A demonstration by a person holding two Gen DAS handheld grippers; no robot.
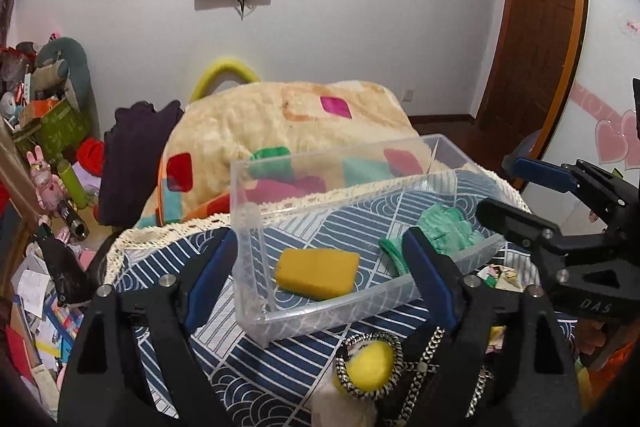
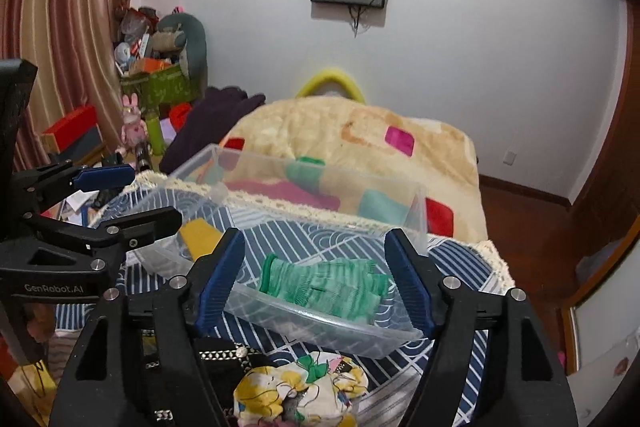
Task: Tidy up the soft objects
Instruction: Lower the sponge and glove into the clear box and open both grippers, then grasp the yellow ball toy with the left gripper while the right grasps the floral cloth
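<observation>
On blue patterned tablecloth [image 1: 280, 367]: clear plastic bin [image 1: 256, 235]. Inside bin, yellow sponge [image 1: 318, 273] at left end, green glove [image 2: 324, 287] at right end, well apart. Left gripper [image 1: 320, 279] jaws spread wide, holding nothing, before bin. Right gripper [image 2: 316, 287] likewise wide, empty, framing glove. Floral fabric bundle [image 2: 300, 391] lies near bin's front.
</observation>
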